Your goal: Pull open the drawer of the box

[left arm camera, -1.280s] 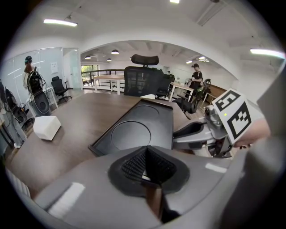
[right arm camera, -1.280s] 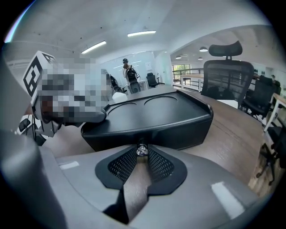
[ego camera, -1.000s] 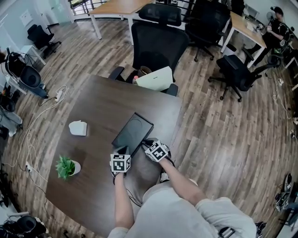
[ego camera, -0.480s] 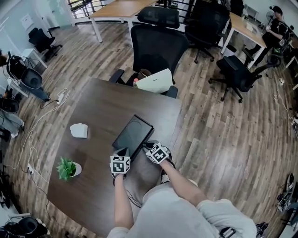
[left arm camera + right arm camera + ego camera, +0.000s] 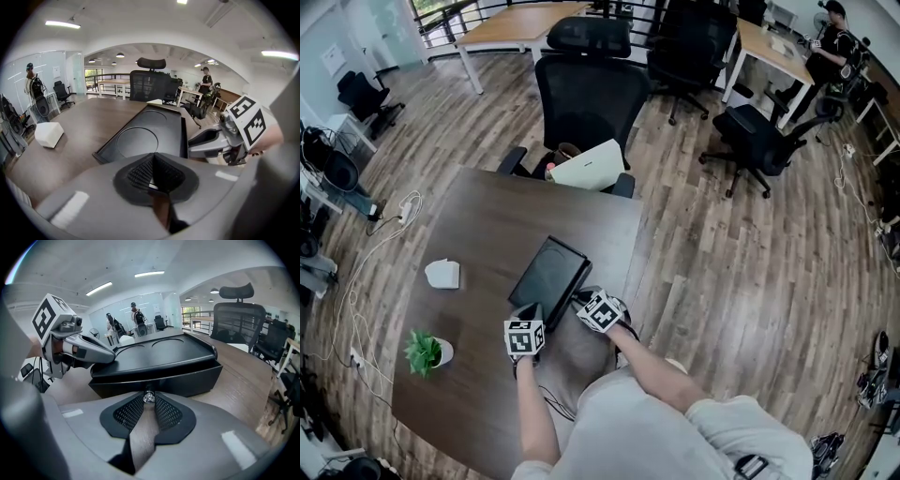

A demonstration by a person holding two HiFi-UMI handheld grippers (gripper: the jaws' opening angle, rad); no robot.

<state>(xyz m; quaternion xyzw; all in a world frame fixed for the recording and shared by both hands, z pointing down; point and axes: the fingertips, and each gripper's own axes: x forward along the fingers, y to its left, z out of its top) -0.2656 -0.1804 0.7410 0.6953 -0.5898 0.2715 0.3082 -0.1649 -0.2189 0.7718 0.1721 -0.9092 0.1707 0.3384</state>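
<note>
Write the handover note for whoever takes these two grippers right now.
Right hand-held gripper: shut on the small silver knob on the drawer front.
Left hand-held gripper: jaws together, nothing held, tip at the near left corner of the black box, seemingly bracing it.
Box: flat on the brown table, drawer side facing the person.
Done: knob gripped.
Left: pull the drawer straight back; it looks hardly out, if at all.
</note>
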